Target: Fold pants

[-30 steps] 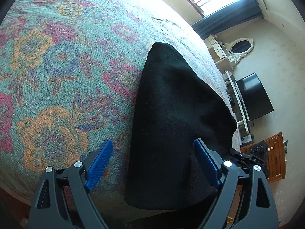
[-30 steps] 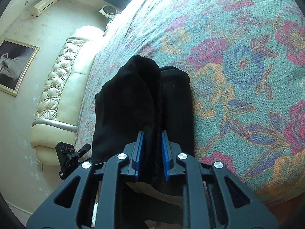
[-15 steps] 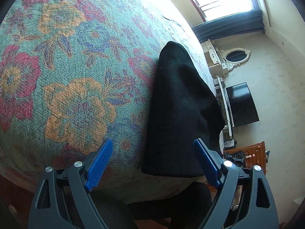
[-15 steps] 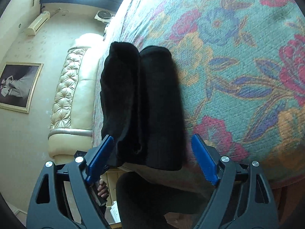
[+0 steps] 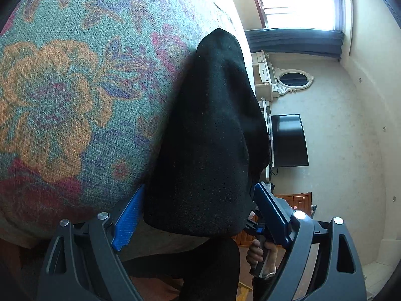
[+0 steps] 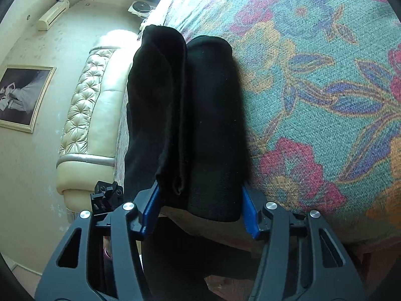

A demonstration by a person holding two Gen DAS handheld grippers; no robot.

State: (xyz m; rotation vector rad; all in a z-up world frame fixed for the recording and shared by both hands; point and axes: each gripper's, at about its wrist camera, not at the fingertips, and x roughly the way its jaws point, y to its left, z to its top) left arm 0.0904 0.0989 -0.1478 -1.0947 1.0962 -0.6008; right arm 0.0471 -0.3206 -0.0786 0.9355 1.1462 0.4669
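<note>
The black pants [image 5: 210, 135] lie folded on the bed [image 5: 75, 87] with the flowered cover, near its front edge. The left gripper [image 5: 198, 213] has its jaws wide, and the near end of the pants lies between them; I cannot tell if the blue pads touch the cloth. The right gripper [image 6: 200, 208] has just been closing its jaws. They now stand at both sides of the folded end of the pants [image 6: 190, 115], right against the cloth.
</note>
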